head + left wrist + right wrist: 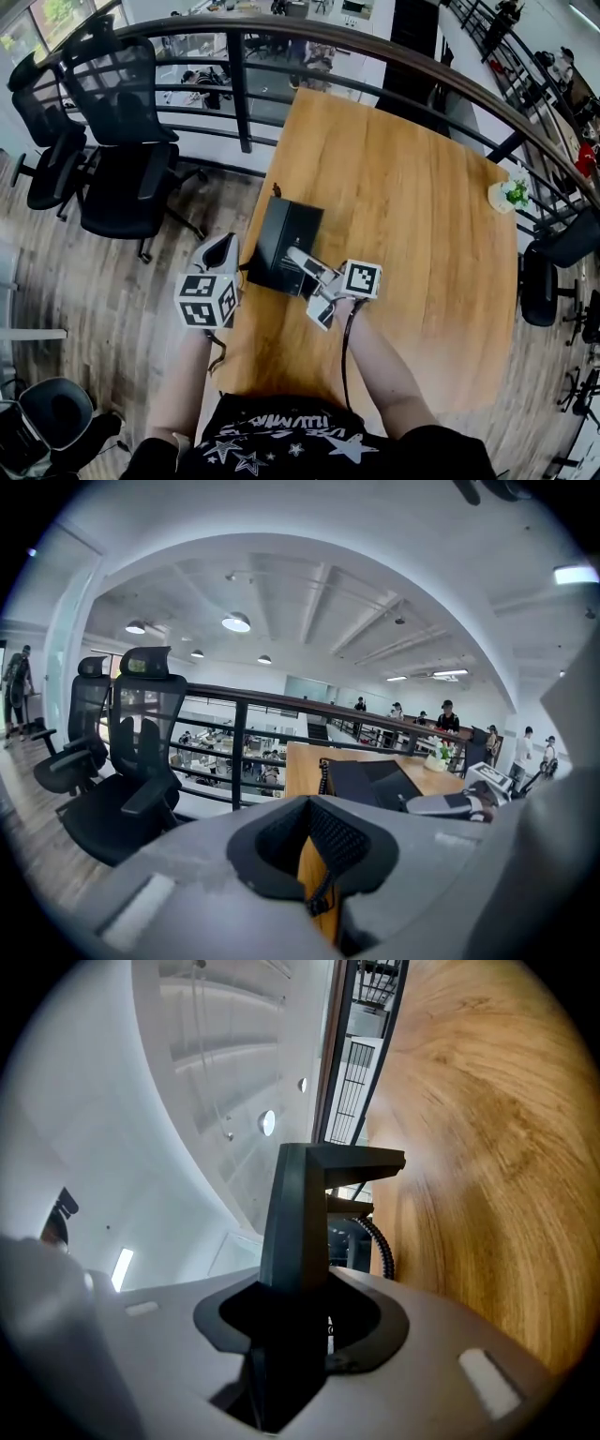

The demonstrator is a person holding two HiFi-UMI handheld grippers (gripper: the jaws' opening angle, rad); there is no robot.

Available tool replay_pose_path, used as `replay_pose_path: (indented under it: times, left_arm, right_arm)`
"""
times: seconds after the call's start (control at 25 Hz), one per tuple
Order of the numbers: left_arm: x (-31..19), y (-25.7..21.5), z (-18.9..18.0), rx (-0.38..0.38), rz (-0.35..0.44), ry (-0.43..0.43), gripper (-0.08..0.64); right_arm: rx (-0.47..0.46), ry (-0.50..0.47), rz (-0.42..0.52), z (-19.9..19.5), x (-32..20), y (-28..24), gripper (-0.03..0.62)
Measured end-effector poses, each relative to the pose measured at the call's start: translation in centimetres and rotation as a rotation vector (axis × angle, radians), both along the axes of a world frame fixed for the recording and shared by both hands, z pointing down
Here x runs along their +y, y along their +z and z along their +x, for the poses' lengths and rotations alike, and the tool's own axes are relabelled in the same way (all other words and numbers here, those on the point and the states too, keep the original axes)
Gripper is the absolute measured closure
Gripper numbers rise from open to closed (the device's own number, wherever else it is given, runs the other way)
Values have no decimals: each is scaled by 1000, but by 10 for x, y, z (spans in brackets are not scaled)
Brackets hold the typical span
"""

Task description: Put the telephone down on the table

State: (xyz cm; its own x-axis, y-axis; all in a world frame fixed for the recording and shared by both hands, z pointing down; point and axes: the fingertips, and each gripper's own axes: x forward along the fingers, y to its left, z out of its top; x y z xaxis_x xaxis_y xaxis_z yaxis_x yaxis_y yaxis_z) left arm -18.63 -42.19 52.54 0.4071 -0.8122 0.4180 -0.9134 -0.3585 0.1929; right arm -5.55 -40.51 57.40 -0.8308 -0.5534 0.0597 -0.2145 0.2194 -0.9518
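The black telephone (pixel 286 242) is over the wooden table (pixel 403 187) near its left edge, tilted. I cannot tell whether it rests on the wood. My right gripper (pixel 305 264) comes at it from the near side and is shut on its edge. In the right gripper view the dark casing (pixel 300 1222) stands clamped between the jaws. My left gripper (pixel 223 251) hangs just off the table's left edge, beside the telephone. Its jaws are almost together, with a thin black cord (pixel 323 892) in the slit between them. The telephone (pixel 375 782) also shows ahead in the left gripper view.
A dark railing (pixel 234 84) curves behind the table. Black office chairs (pixel 122 141) stand on the floor to the left. A small potted plant (pixel 511 194) sits at the table's far right corner. Another chair (pixel 544 281) is at the right.
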Motion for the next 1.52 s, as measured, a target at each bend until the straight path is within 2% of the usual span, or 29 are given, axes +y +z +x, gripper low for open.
replay_pose_path:
  times: [0.16, 0.36, 0.84, 1.08, 1.28, 1.52]
  left_arm:
    - [-11, 5, -6, 8, -15, -9, 558]
    - [-20, 14, -4, 4, -38, -9, 558]
    - [-25, 32, -3, 8, -76, -6, 558]
    - [-22, 35, 2, 6, -85, 2, 558]
    - [-18, 39, 3, 0, -93, 5, 558]
    - [-14, 42, 7, -4, -102, 10, 558]
  right_arm:
    - [-22, -20, 38, -15, -18, -3, 431]
    - [-23, -10, -2, -20, -33, 9, 431]
    - [-24, -11, -30, -14, -43, 26, 431]
    - [-30, -20, 17, -13, -42, 24, 431]
    - [3, -10, 67, -16, -38, 22, 431]
    - [12, 14, 85, -15, -36, 18, 430]
